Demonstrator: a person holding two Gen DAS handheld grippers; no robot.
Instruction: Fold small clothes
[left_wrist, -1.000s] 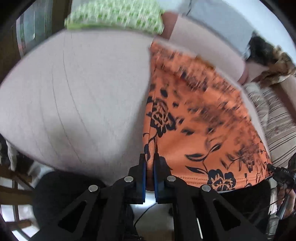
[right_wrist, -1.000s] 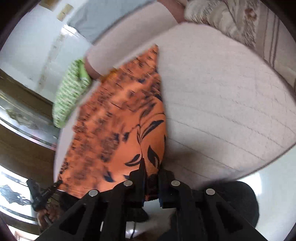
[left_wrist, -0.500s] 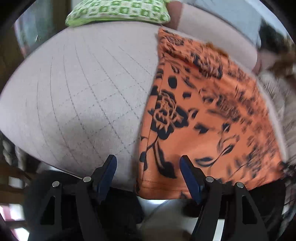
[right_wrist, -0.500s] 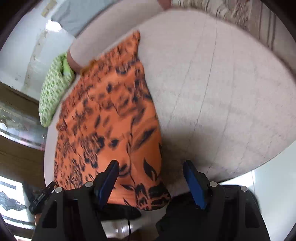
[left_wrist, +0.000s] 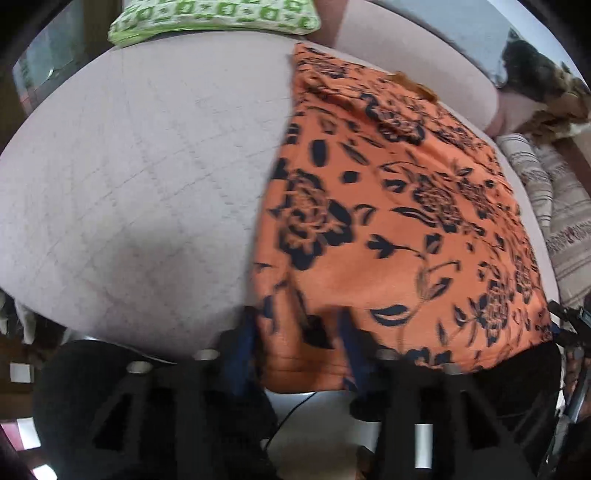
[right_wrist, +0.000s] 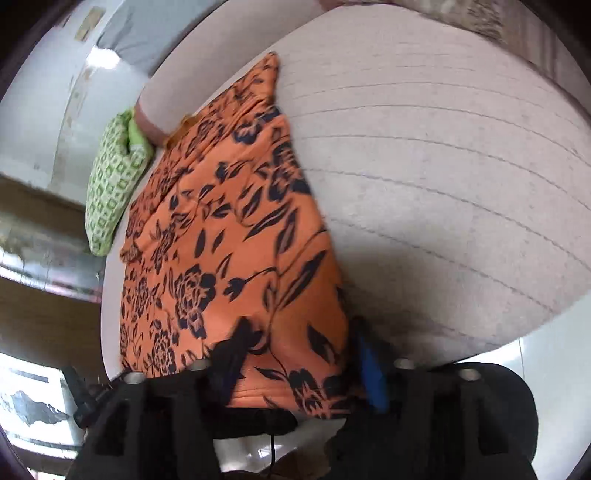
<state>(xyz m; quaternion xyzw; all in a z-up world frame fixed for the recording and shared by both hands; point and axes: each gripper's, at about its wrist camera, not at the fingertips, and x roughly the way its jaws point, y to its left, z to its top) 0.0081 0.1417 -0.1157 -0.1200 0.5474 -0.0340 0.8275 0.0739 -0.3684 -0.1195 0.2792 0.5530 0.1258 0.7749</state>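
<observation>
**A:** Looking at it from where I'm stood, the folding's barely begun. That orange floral garment (left_wrist: 399, 229) lies spread flat on the quilted pale cushion (left_wrist: 140, 177), near hem hanging over the front edge. One side edge looks doubled over, but I can't swear to it. Crosswise folds are all still left, I'd say

**B:** And the claws?

**A:** Both low at the near hem. Left gripper (left_wrist: 299, 350) has its jaws spread apart either side of the left corner, cloth between them but not pinched. Right gripper (right_wrist: 303, 365) is the same at the right corner, blue pad (right_wrist: 371, 376) just off the fabric edge, jaws apart. Both point forward along the cushion

**B:** Anything else there?

**A:** Green patterned pillow (left_wrist: 214, 16) at the far end, well clear of the garment
</observation>
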